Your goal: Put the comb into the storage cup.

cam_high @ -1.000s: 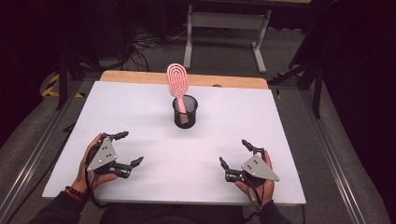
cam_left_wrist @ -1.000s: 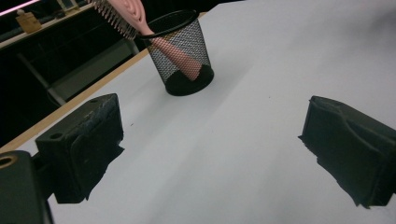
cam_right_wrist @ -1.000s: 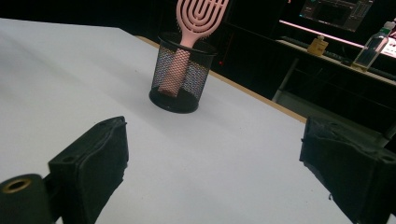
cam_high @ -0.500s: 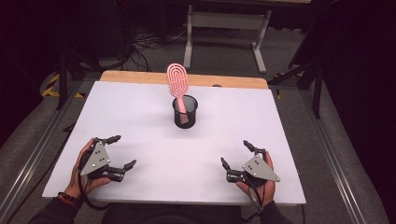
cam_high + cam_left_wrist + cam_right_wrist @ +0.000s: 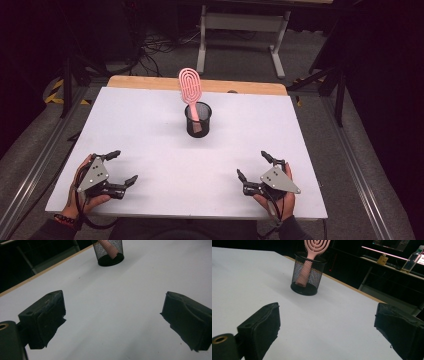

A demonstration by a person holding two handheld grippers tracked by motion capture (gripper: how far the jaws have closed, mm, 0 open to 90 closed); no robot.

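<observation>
A pink hairbrush (image 5: 190,89) stands handle-down in a black mesh cup (image 5: 198,120) at the middle of the white table (image 5: 150,125). The same brush (image 5: 312,255) and cup (image 5: 308,275) appear ahead in the right gripper view; the cup (image 5: 108,252) sits at the top of the left gripper view. My left gripper (image 5: 123,168) rests open near the table's front left, held by a hand. My right gripper (image 5: 252,165) rests open near the front right. Both have nothing between their jaws and are far from the cup.
A wooden strip (image 5: 200,85) runs along the table's far edge. Beyond it stands a metal frame (image 5: 240,30) on the floor, with cables. A bottle (image 5: 412,261) and small items sit on a distant desk in the right gripper view.
My left gripper has drawn back toward the table's front left corner. The right gripper has barely moved. The brush and cup stay put.
</observation>
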